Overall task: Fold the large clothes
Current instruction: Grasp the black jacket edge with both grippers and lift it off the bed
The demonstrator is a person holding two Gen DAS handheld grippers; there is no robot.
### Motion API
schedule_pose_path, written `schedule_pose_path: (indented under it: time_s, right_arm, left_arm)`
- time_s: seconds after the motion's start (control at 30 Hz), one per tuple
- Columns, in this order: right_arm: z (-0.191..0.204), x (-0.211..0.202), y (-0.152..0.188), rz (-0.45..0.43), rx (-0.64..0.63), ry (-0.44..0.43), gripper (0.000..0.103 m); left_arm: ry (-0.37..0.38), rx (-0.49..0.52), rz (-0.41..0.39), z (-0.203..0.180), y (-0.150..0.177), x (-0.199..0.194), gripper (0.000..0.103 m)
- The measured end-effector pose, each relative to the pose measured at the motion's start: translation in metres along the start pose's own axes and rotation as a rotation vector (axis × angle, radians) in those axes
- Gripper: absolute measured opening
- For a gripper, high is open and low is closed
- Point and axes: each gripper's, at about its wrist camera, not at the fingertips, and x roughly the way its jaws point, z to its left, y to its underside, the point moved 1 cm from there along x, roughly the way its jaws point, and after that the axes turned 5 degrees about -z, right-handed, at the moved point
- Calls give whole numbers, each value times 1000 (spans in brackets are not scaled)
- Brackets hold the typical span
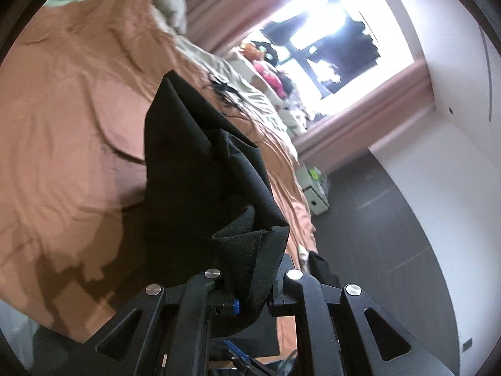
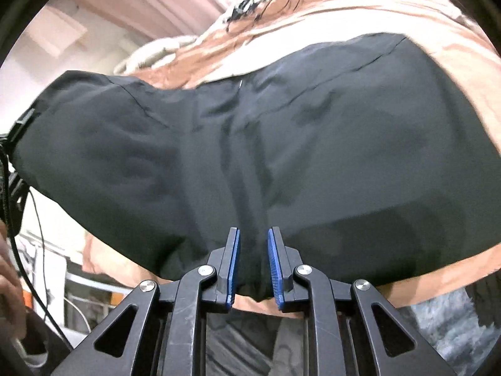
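Observation:
A large black garment (image 2: 281, 144) lies spread over an orange-brown bed cover (image 2: 360, 9). In the left wrist view the black garment (image 1: 200, 169) hangs bunched in front of the camera, and my left gripper (image 1: 250, 285) is shut on a folded edge of it, lifted above the bed cover (image 1: 69, 119). In the right wrist view my right gripper (image 2: 253, 250) sits at the near edge of the garment. Its blue pads (image 2: 235, 257) stand a little apart with a fold of the black cloth between them; they look shut on it.
White and pale bedding (image 1: 169, 0) lies at the far end of the bed. A bright window (image 1: 332, 40) with pink curtains (image 1: 369, 109) is beyond. A small white box (image 1: 313, 194) stands on the dark floor (image 1: 391, 235) beside the bed. Cables (image 2: 18, 206) hang at left.

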Motion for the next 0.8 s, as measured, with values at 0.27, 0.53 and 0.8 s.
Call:
schedule_pose_path:
  time_s: [0.27, 0.53, 0.8]
  right_arm:
    - [-64, -56, -11, -105, 113, 12, 19]
    - [-131, -91, -1, -156, 225, 47, 20]
    - [-167, -116, 8, -173, 279, 79, 20]
  left_arm:
    - [24, 106, 98, -54, 24, 54, 11]
    - [-19, 187, 274, -76, 97, 141, 11]
    - [-118, 293, 450, -76, 191, 200, 11]
